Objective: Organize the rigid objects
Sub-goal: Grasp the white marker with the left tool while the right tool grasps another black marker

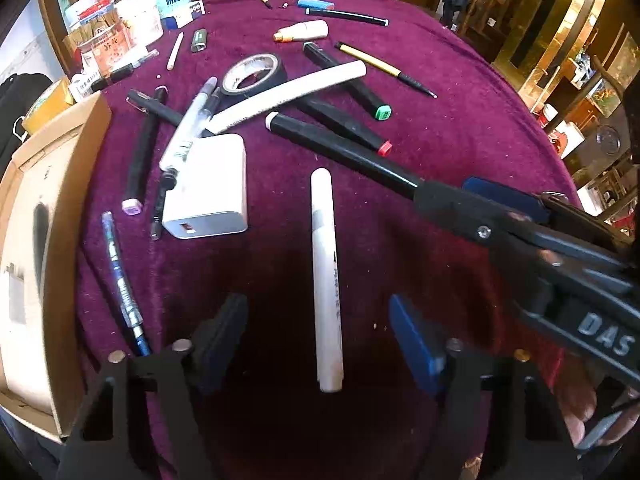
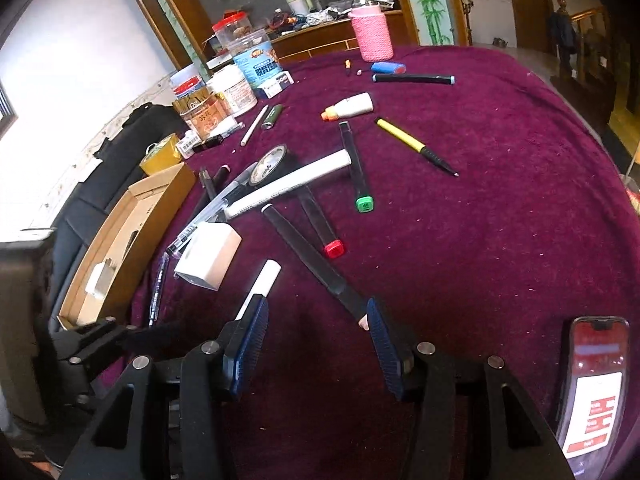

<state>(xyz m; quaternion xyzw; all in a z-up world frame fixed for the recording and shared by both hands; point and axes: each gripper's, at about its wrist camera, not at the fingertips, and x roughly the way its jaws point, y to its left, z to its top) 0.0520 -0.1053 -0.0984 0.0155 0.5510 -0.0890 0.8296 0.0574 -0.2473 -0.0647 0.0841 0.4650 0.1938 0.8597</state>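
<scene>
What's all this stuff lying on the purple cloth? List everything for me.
white marker: one, white, nearest, between the left fingers, untouched
charger block: one, white, left of the marker
black markers: three, with green, red and white ends, centre pile
white tube: one, white, across the pile
tape roll: one, black, behind the tube
yellow pen: one, yellow and black, far right
blue pen: one, blue, beside the box
cardboard box: one, brown, left edge
pink holder: one, pink, far edge
phone: one, screen lit, right
left gripper: fingers open
right gripper: fingers open, black marker's end by one finger
</scene>
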